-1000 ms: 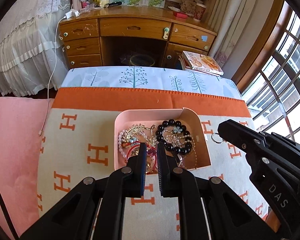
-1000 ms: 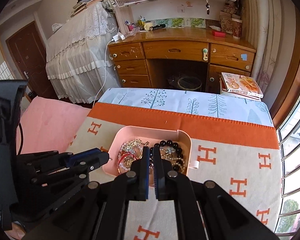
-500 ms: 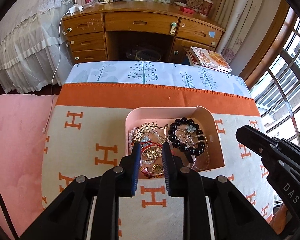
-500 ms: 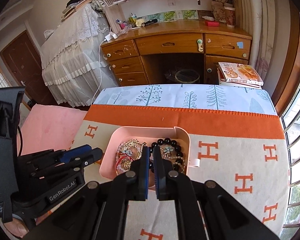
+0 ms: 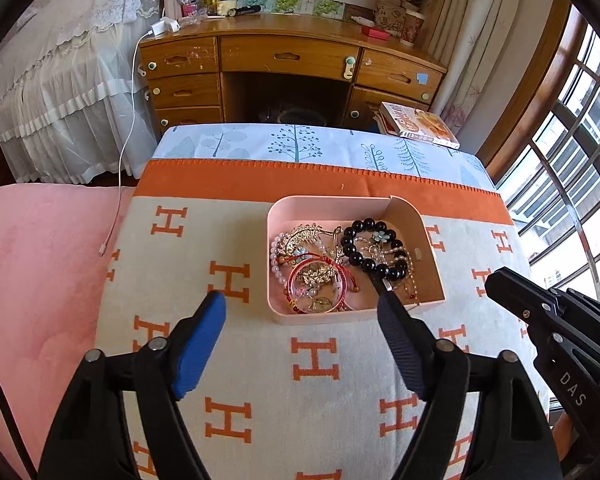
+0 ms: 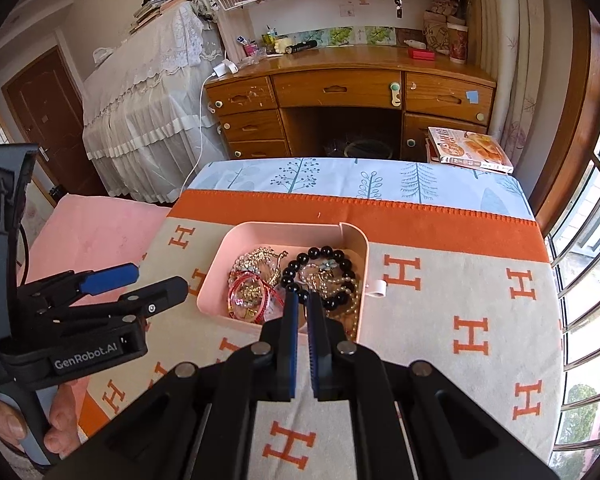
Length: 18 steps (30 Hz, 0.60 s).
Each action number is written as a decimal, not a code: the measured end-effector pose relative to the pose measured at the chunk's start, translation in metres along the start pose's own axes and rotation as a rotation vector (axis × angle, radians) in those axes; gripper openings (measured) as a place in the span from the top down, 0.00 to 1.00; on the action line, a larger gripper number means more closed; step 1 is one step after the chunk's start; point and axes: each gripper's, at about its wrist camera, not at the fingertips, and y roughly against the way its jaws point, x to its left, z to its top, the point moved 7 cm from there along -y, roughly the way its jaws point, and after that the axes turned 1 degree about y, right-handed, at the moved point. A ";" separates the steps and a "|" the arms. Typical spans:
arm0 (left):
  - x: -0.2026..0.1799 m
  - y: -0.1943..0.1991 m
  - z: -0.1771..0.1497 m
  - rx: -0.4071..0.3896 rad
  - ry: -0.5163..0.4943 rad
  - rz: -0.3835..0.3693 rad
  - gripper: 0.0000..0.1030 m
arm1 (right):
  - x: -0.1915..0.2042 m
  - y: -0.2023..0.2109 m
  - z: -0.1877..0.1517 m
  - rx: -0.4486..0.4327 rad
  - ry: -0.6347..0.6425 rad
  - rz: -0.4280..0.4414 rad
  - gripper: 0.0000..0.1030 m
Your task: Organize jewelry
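now the left gripper has just sprung wide and empty, right gripper pinched closed, above the pink tray.

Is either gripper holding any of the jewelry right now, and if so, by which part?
Neither. The left gripper, its jaws just opened wide, is empty short of the pink tray. The right gripper is shut with nothing between its fingers.

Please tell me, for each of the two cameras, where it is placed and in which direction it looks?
Left wrist: on the open left gripper, looking down at the pink tray; right gripper at the edge.
Right wrist: on the shut right gripper, over that tray; the left gripper and fingers show.
Shared: tray, black bead bracelet, wooden desk.
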 end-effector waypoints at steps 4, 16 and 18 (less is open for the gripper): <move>-0.004 0.015 -0.020 -0.037 -0.043 0.016 0.13 | 0.002 0.014 -0.017 -0.019 0.020 -0.040 0.95; -0.005 0.022 -0.095 -0.023 -0.072 0.005 0.02 | -0.009 0.039 -0.090 -0.025 0.028 -0.170 0.79; -0.005 0.019 -0.106 0.000 -0.044 -0.032 0.02 | -0.011 0.042 -0.101 -0.019 0.017 -0.176 0.79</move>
